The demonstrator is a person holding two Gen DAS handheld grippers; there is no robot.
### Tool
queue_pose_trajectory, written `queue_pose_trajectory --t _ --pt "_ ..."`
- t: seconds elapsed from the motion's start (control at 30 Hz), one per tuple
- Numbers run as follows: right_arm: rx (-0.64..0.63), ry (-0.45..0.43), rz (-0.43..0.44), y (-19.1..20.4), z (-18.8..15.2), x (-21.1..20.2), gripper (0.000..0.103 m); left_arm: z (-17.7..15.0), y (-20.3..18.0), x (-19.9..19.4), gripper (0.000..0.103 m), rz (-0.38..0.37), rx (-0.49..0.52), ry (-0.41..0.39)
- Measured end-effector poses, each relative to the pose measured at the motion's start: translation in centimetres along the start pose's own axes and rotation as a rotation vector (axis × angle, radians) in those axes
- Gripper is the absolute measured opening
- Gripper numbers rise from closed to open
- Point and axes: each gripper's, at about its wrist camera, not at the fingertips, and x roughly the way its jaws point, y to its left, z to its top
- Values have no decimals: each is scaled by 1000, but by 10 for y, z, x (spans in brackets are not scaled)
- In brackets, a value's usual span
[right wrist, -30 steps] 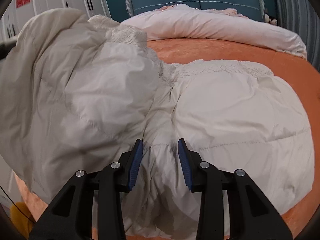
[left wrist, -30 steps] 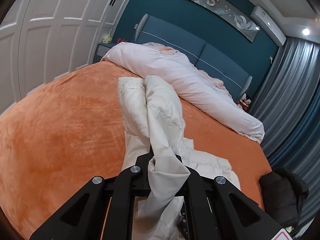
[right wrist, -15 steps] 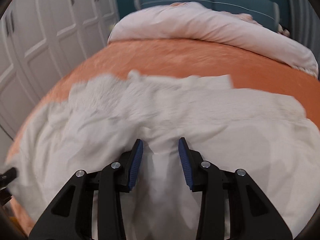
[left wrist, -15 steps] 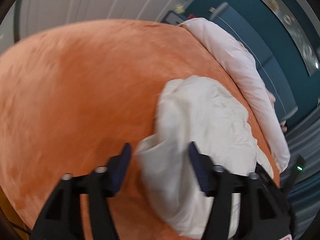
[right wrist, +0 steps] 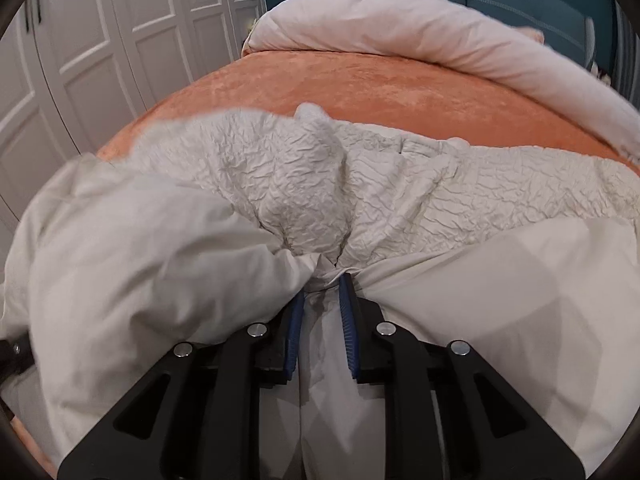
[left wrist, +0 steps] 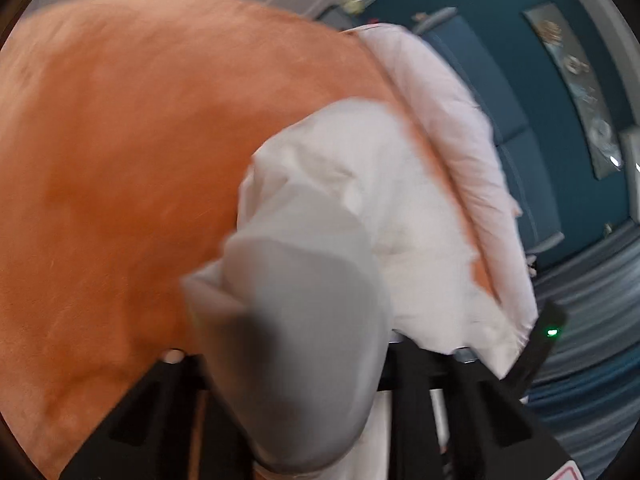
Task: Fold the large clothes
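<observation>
Cream padded coat (right wrist: 400, 184) is lying spread across the orange bed (right wrist: 360, 80), near edge bunched toward me, far edge stopping short of the pink duvet (right wrist: 400, 28) rolled up by the headboard. I am pinching a gathered wad of the coat's near hem in my right tool (right wrist: 322, 292); its jaws have just been closing and the blue pads are now pressing on fabric from both sides, with wrinkles radiating out from the pinch. My left tool (left wrist: 288, 360) has just been closing too, and a fold of the same coat (left wrist: 360, 200) is draped over it in a blurred grey mound, so I cannot tell whether its jaws are actually biting cloth or just buried under it. That is the main risk: if the left side is only covered, not gripped, any lift is going to be one-sided and the coat is going to swing and crumple instead of folding flat. The right pinch is looking thick and bunched, probably several layers, so I am likely dragging the lining or a sleeve along and getting a crooked crease. The slippery shell may also be sliding out of the pads under the coat's weight. The plush bed cover is probably grabbing the fabric and skewing it when I pull.
</observation>
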Motion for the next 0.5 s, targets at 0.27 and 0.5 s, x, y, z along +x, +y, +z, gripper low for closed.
queue_pose_trajectory --t 0.27,0.5 --pt "243 -112 83 -83 -72 -122 19 -17 -116 -61 9 -103 327 -111" --pt "337 -74 170 -109 -134 -118 17 -76 -217 -60 9 -179 570 -95"
